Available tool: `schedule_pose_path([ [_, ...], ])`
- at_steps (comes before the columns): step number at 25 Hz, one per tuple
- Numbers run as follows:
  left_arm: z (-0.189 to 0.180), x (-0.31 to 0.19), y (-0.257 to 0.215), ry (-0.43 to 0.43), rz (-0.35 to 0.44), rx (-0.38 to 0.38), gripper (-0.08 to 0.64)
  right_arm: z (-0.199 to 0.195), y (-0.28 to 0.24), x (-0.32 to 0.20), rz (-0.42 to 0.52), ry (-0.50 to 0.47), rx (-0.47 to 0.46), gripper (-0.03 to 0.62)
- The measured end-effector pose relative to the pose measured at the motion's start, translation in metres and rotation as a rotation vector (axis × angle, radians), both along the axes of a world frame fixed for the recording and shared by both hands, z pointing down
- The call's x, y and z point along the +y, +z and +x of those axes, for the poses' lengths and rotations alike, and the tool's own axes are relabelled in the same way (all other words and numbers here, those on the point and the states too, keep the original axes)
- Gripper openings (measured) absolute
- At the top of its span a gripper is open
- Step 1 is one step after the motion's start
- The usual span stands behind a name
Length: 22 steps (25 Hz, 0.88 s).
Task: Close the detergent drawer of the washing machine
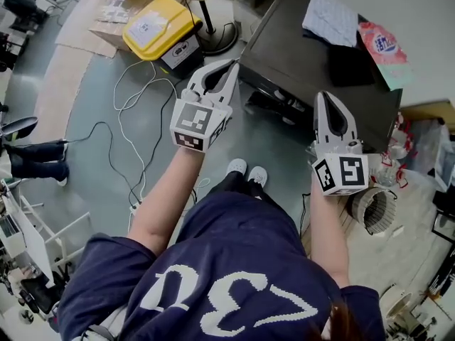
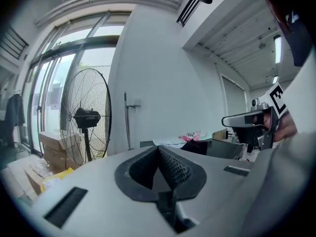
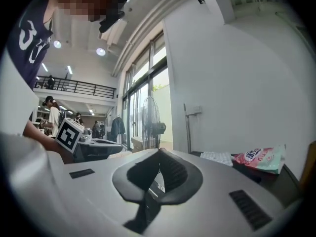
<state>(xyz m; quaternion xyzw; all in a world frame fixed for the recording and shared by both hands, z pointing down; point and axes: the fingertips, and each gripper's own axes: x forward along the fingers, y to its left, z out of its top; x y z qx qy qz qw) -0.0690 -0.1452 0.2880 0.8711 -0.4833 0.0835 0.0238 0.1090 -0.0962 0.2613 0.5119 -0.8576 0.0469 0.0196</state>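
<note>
The drawer (image 1: 270,105) seems to be the dark ledge jutting from the front of the washer (image 1: 284,41), though from above it is too dark to be sure. It lies ahead of and below both tools, in the gap between them, and neither touches it. It is likely light, stiff plastic on short rails, so it should slide with a modest push. The smooth front may let a tip skid, and a push near one corner could skew it and make it bind. The best place to press is the middle of the front face, square on; no grasp is needed. The left tool (image 1: 233,64) has its jaws together with nothing between them, its tip just short of the washer's near corner. The right tool (image 1: 324,96) is likewise closed and empty, its tip over the washer's front edge, so either one could serve as a blunt pusher. Beyond the right tool, on the washer's top, lie a white cloth (image 1: 330,16) and a pink packet (image 1: 380,45). Beyond the left tool stand a fan (image 2: 88,117) and a yellow box (image 1: 158,23), with cables (image 1: 135,119) trailing on the floor (image 1: 85,98) to its left.
</note>
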Motion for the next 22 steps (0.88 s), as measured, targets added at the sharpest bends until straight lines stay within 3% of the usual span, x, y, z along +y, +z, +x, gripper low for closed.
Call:
schedule_pose_path([
  [9, -0.007, 0.031, -0.049, -0.020, 0.056, 0.045, 0.020, 0.002, -0.053, 0.028, 0.093, 0.003, -0.004, 0.014],
  [22, -0.011, 0.051, -0.057, -0.044, 0.092, 0.001, 0.020, 0.008, -0.074, 0.045, 0.139, 0.040, -0.006, 0.014],
])
